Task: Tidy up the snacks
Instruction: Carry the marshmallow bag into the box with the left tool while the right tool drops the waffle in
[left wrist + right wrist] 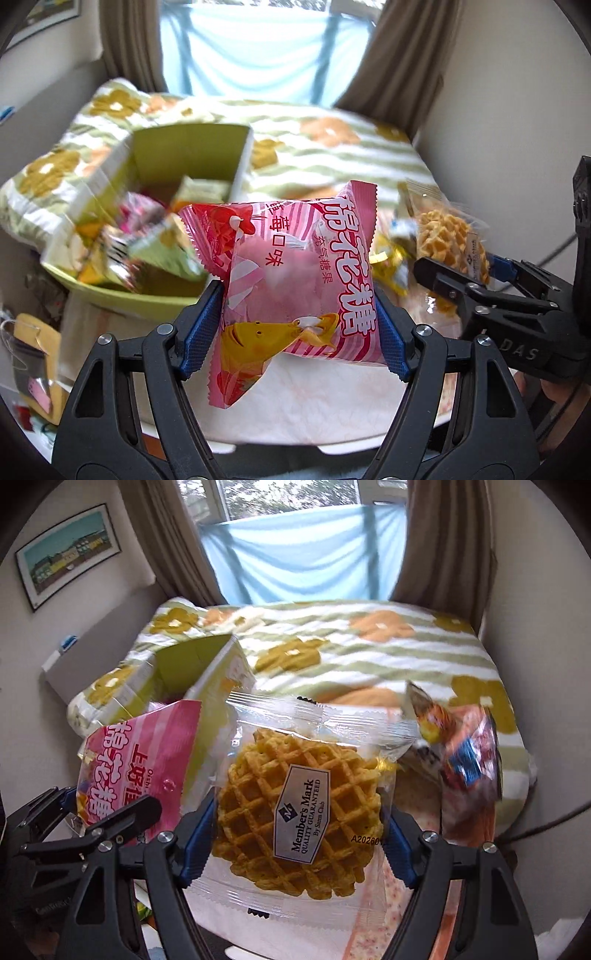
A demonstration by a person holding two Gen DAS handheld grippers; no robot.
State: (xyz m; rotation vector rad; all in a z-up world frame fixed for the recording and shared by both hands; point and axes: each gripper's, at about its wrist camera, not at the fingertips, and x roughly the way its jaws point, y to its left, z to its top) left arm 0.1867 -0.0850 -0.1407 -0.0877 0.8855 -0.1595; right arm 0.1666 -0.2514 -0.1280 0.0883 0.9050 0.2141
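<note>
- The left gripper [299, 325] squeezed one pink candy bag [295, 280] between its two blue pads [201, 332], up in the air over the white table edge [295, 417].
- The right gripper [299, 834] squeezed one clear waffle packet [299, 819] the same way, with one round waffle inside.
- The two grippers were near each other, side by side. The pink bag's corner was just beside the waffle packet.
- One green box [192, 155] stood open on the left, with its flap up. It was full of small snack packs, too blurry to count.
- Between the pink bag and the waffle, some loose gold-wrapped snacks [388, 262] lay on the table.
- One more shiny snack bag [469, 753] showed on the right, blurry.
- Behind it all lay one flowered blanket [332, 147] and two brown curtains [402, 55], with open room over the blanket.
</note>
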